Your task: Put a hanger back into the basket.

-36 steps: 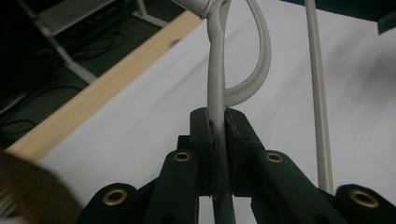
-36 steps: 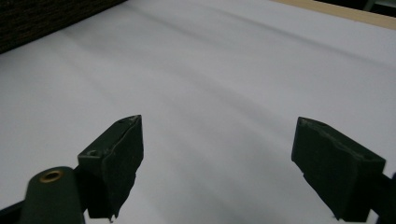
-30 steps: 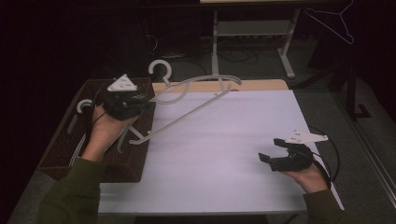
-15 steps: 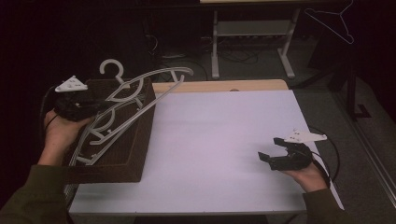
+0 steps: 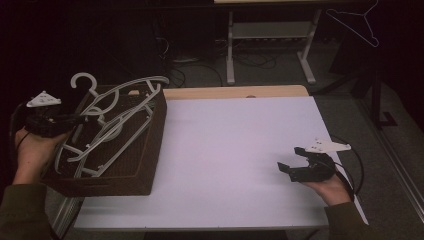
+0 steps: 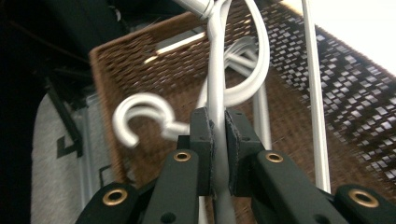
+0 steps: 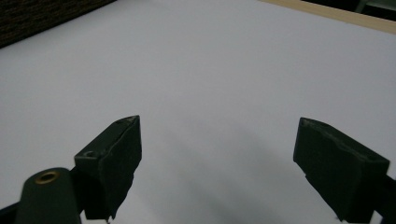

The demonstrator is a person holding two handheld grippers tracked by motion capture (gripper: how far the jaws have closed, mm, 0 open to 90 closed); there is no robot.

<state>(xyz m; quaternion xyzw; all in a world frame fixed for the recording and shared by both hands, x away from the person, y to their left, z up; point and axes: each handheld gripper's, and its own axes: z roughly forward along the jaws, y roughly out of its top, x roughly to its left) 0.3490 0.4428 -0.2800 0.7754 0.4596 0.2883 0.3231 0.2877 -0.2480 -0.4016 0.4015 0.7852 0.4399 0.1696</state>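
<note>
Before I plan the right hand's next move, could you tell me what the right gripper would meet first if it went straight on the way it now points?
The right gripper, jaws open and empty, points left across the bare white table. The way looks free until the brown woven basket, though depth is hard to judge.

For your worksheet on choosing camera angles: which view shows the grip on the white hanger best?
The left gripper view: the left gripper is shut on the white hanger. The high view shows that hanger over the basket, the grip small. The right gripper view faces the table.

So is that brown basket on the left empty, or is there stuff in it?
Not empty. The basket holds several white hangers, and the left gripper is shut on another hanger above it.
</note>
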